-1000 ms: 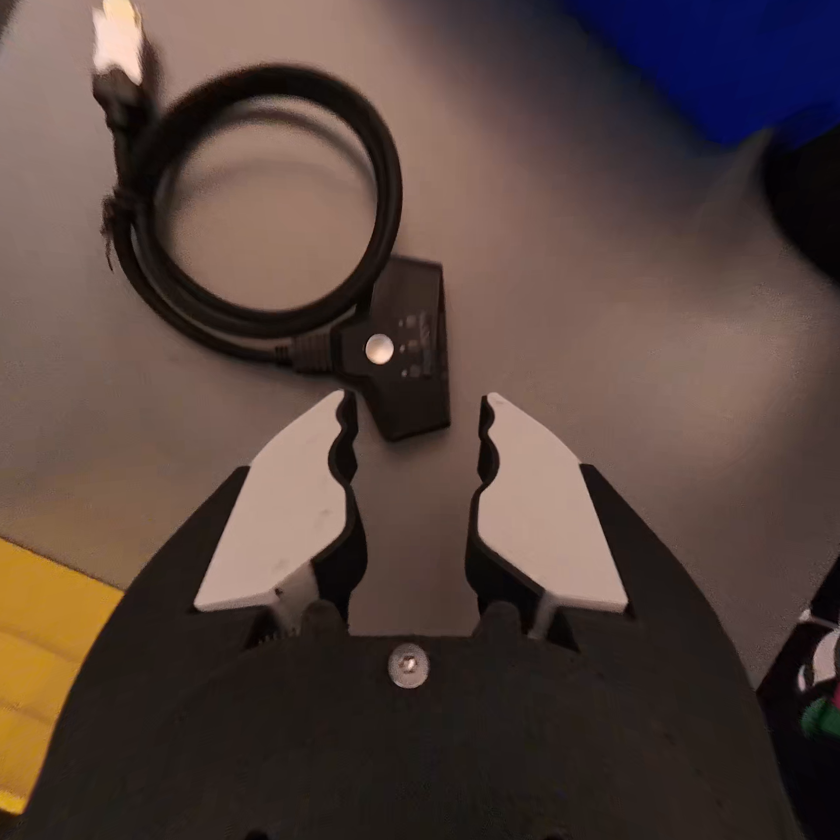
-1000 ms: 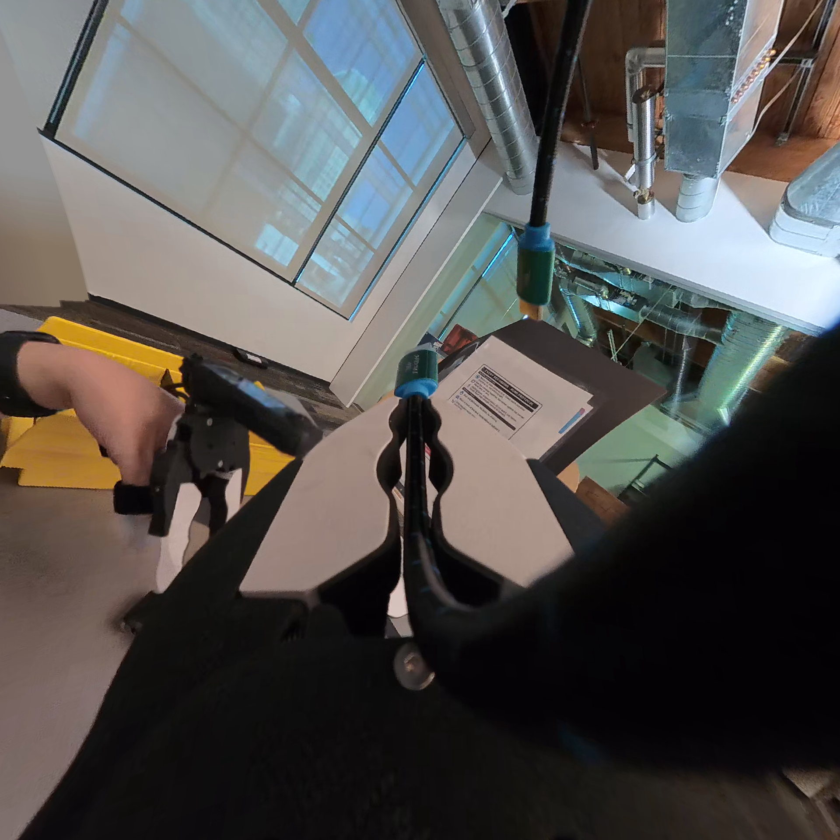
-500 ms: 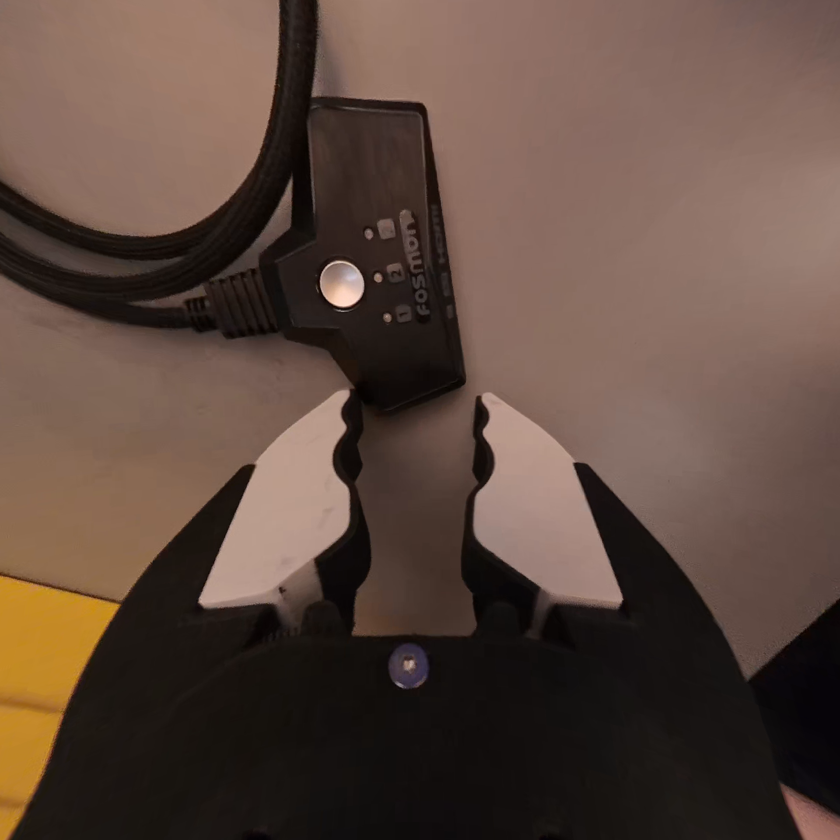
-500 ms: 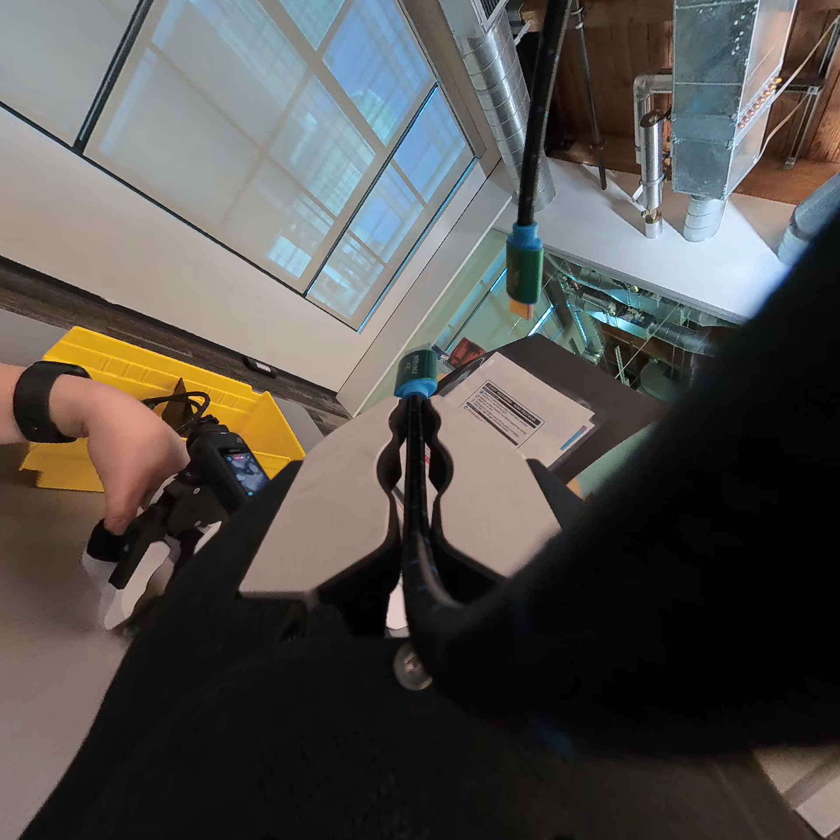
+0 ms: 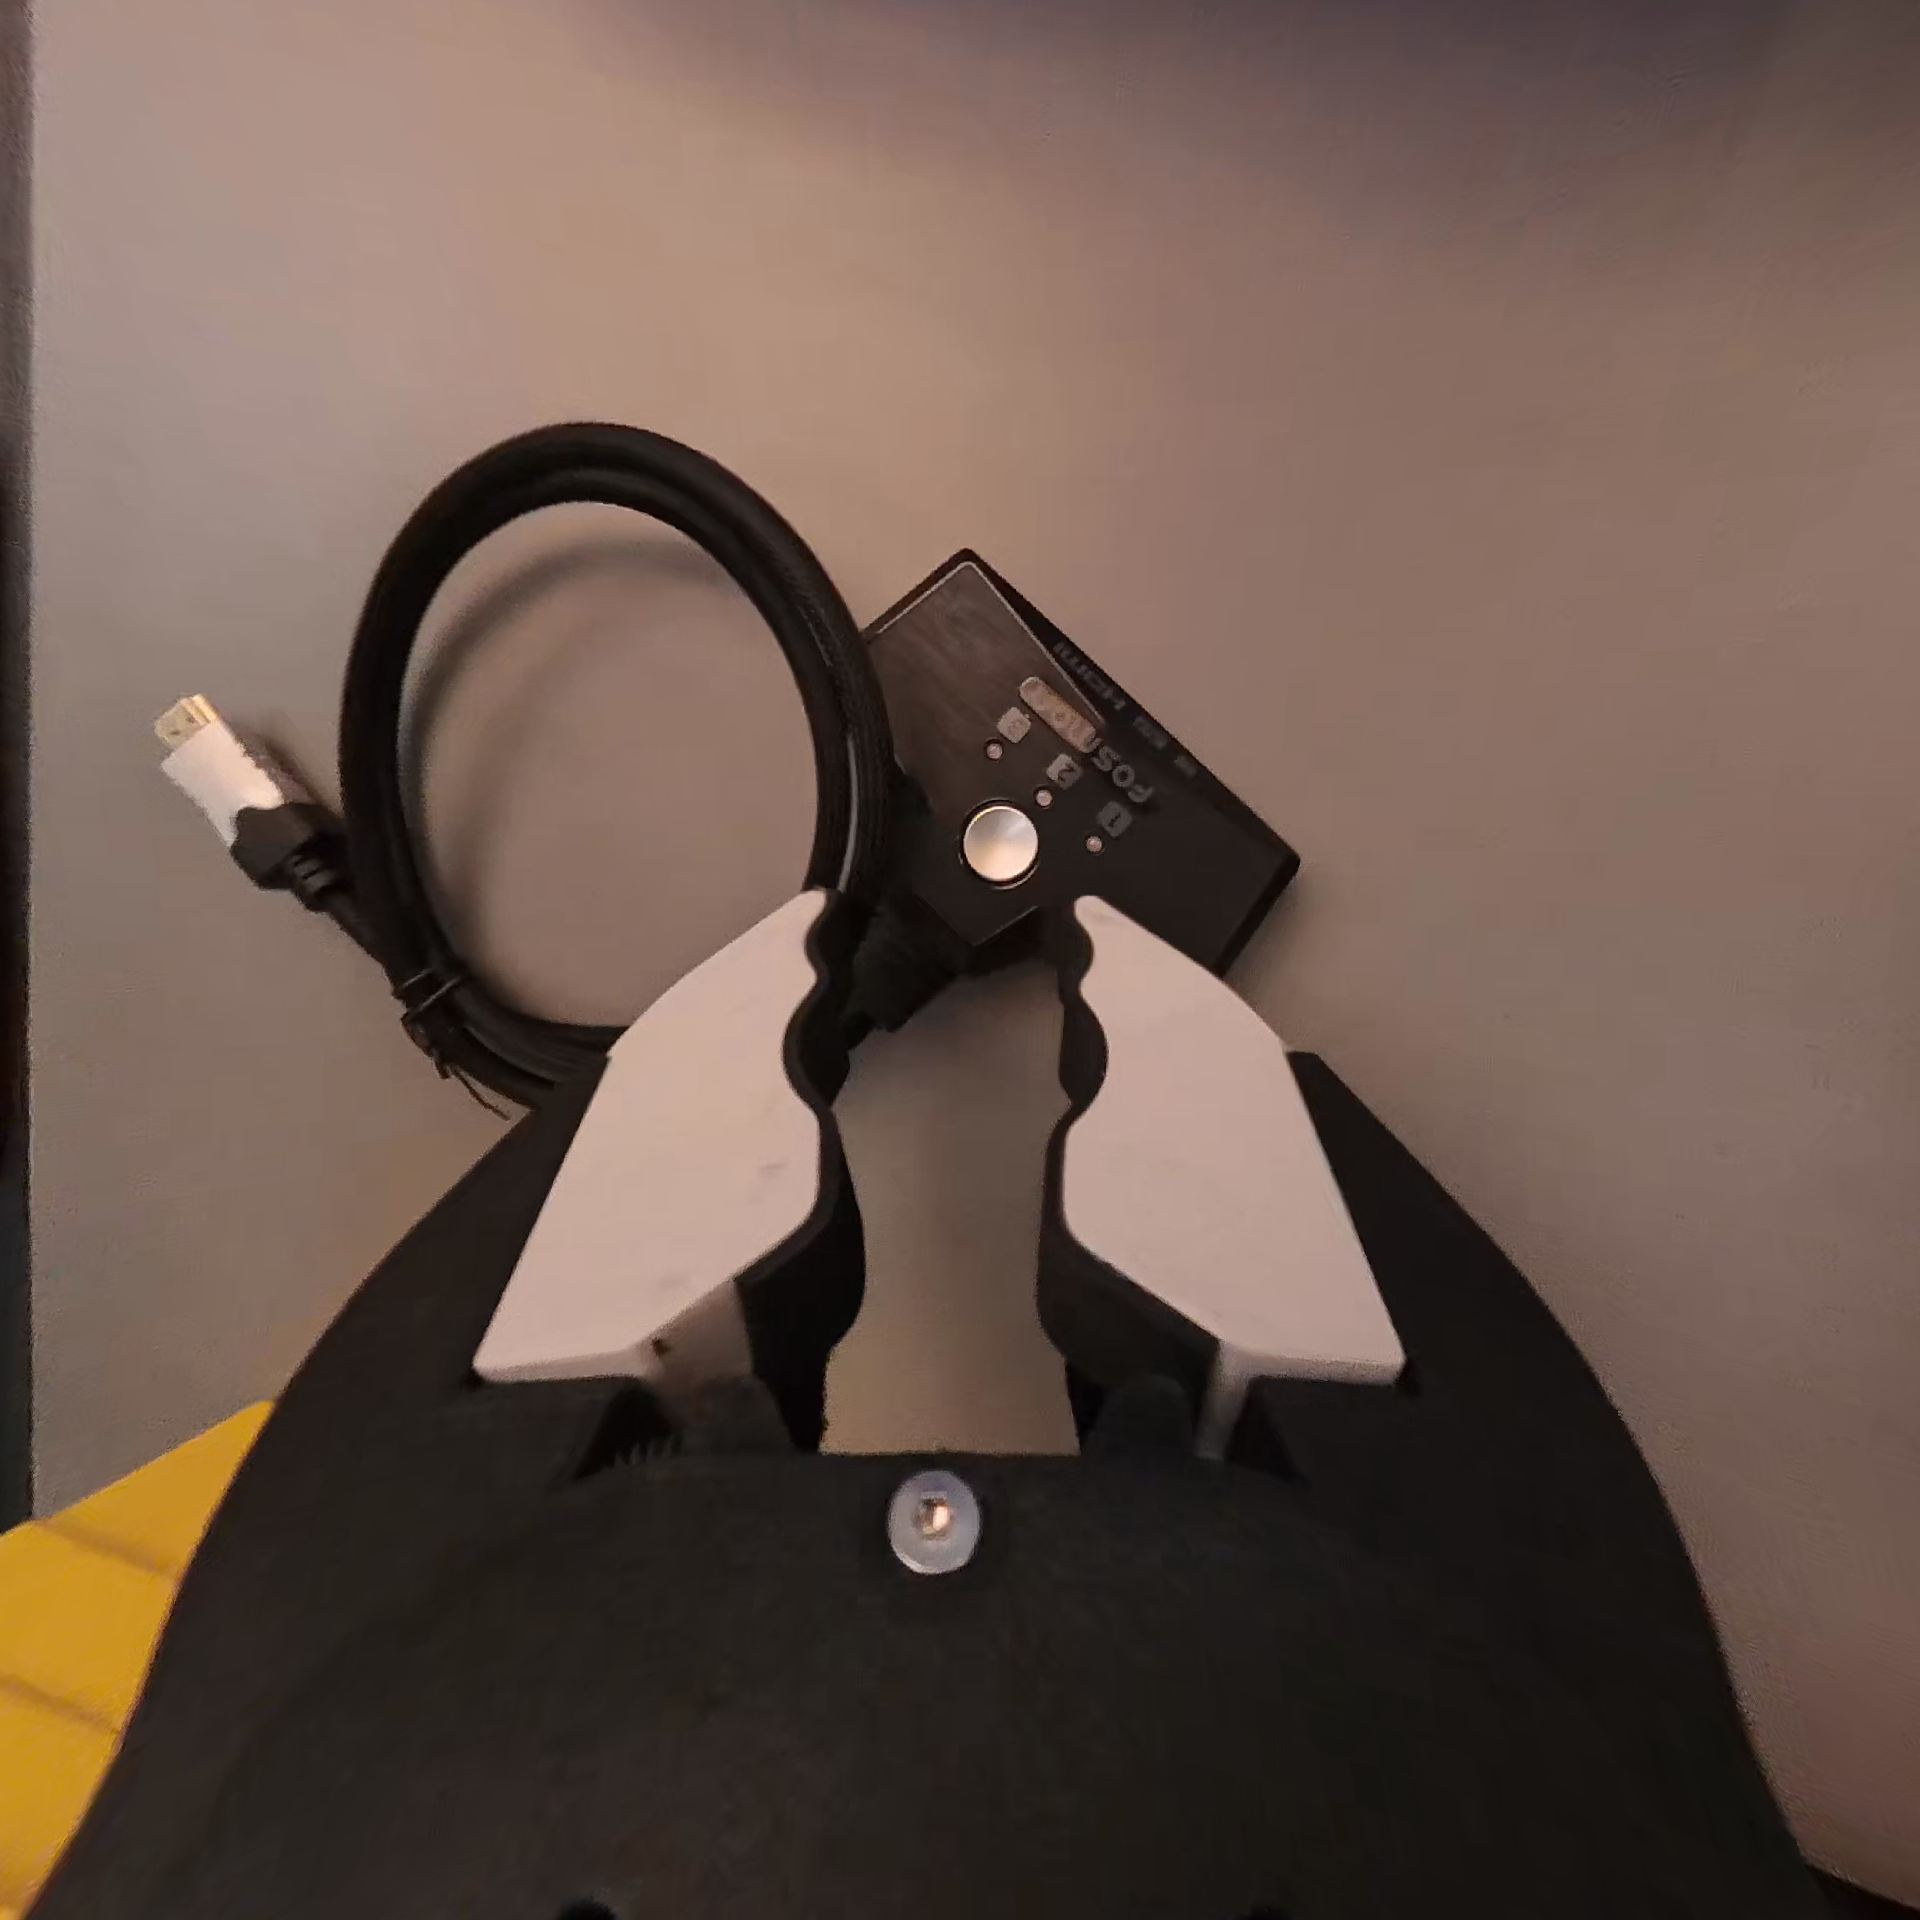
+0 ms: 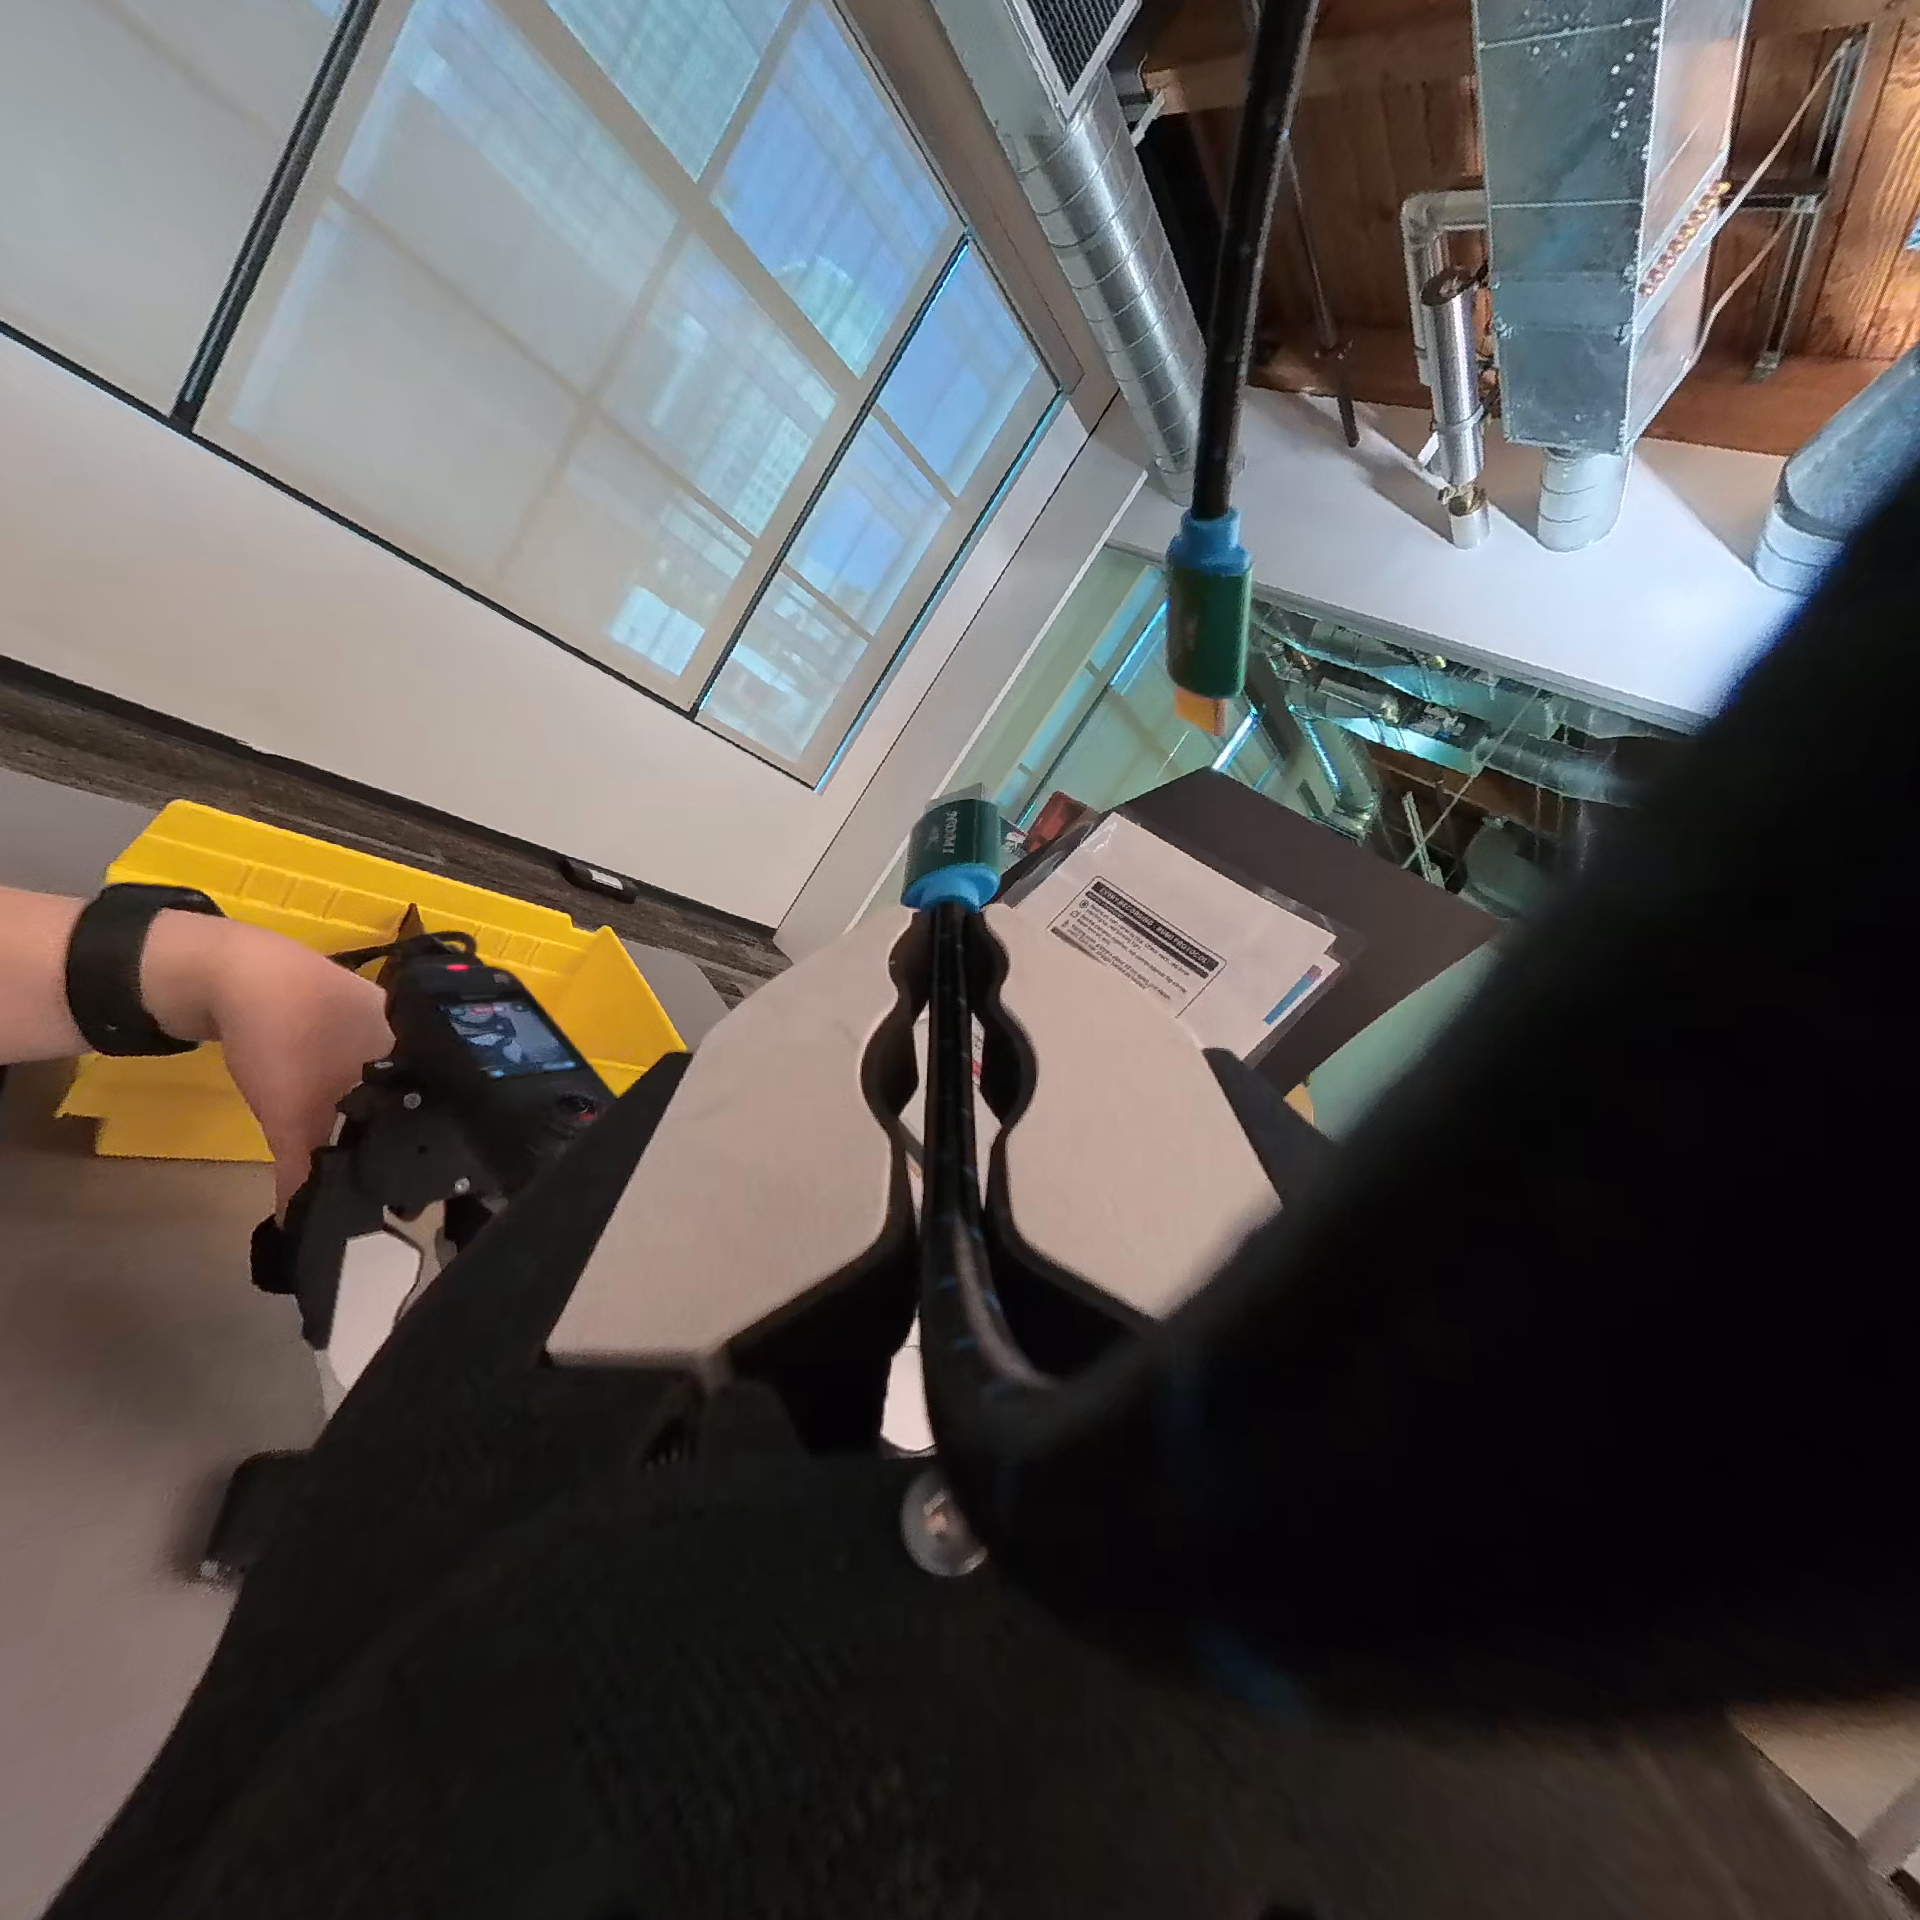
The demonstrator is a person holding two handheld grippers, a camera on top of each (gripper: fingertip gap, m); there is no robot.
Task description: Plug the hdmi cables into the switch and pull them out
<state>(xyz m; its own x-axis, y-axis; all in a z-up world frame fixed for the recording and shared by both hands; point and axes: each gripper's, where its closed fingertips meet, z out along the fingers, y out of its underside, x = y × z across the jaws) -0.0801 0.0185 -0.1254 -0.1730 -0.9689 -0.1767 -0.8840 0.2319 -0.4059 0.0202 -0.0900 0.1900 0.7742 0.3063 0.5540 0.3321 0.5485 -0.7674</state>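
Observation:
A black HDMI switch (image 5: 1081, 769) with a round silver button lies on the grey table, its own coiled black cable (image 5: 582, 727) ending in a silver plug (image 5: 213, 769) to the left. My left gripper (image 5: 945, 914) is open, its fingertips at the switch's near edge where the cable leaves it. My right gripper (image 6: 951, 935) is shut on a black HDMI cable (image 6: 951, 1122) just behind its green and blue plug (image 6: 956, 847), held up in the air. That cable's other green plug (image 6: 1205, 623) hangs down above it. The left gripper also shows in the right wrist view (image 6: 416, 1195), held by a hand.
A yellow bin (image 6: 343, 914) stands on the table behind the hand; its corner shows in the left wrist view (image 5: 94, 1621). A dark board with a white paper sheet (image 6: 1195, 956) stands behind the right gripper. My right fingertips sit around 35 centimeters from my left ones.
The left gripper has swung round the switch and pulled back, so the whole coil and silver plug show again. The right gripper keeps its hold on the cable; the hanging plug drifted slightly.

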